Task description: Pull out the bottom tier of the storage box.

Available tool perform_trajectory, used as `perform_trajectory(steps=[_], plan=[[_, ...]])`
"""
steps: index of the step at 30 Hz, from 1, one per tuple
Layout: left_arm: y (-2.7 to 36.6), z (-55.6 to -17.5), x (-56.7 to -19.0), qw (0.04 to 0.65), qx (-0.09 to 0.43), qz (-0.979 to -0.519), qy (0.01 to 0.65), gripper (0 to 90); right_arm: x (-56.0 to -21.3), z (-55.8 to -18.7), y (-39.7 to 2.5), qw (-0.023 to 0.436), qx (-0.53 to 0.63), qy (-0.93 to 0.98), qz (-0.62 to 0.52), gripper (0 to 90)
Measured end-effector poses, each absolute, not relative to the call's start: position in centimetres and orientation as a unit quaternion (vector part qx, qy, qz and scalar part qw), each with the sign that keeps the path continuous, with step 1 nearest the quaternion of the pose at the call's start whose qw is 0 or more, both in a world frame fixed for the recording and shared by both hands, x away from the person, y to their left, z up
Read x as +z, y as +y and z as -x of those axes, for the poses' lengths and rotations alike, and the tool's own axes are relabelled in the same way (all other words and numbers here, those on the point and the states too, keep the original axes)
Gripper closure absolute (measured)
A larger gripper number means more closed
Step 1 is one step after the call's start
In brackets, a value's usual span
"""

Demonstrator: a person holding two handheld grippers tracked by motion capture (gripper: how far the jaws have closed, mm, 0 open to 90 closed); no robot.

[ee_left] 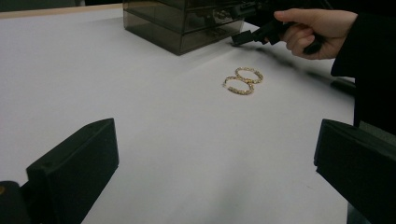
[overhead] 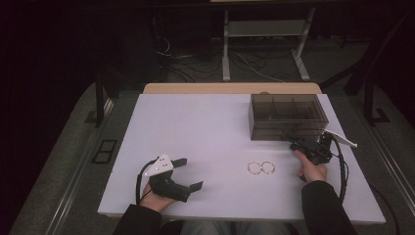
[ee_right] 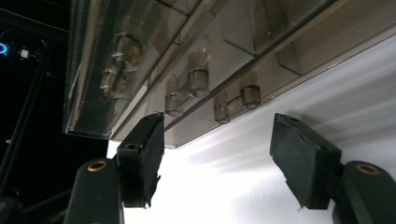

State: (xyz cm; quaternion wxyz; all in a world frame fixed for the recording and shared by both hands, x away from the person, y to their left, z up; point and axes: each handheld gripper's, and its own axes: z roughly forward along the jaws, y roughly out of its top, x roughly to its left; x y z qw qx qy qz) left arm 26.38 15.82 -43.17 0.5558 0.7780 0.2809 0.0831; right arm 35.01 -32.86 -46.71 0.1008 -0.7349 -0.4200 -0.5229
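A smoky see-through drawer box point(overhead: 286, 116) stands at the table's far right, its drawers closed. In the right gripper view its small round knobs point(ee_right: 250, 96) sit just ahead of my right gripper point(ee_right: 217, 144), which is open and tilted, with nothing between its jaws. From above, the right gripper point(overhead: 302, 143) hovers at the box's front right corner. Two gold bracelets point(overhead: 261, 168) lie side by side on the white tabletop, also seen as gold bracelets point(ee_left: 243, 80) in the left gripper view. My left gripper point(overhead: 191, 173) rests open near the front left, pointing at them.
The white table point(overhead: 205, 127) has a wooden strip along its far edge. Beyond it are a dark floor, cables and a metal stand point(overhead: 264, 44). A black cable point(overhead: 341, 171) trails from the right gripper near the right edge.
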Motion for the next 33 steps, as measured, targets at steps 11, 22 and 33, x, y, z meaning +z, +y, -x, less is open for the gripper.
perform_trajectory(steps=[11, 22, 33], plan=[[15.8, -26.4, -43.2, 0.556, 0.083, -0.778, 0.279, 0.0, -47.2, -35.3, -33.0, 0.092, -0.511, -0.418, 0.745, 50.7], [15.8, -26.4, -43.2, 0.557, 0.083, -0.778, 0.278, 0.0, -47.6, -35.6, -32.9, 0.093, -0.510, -0.412, 0.750, 64.9], [15.8, -26.3, -43.2, 0.558, 0.083, -0.778, 0.276, 0.0, -48.0, -35.8, -32.8, 0.086, -0.515, -0.392, 0.758, 76.7]])
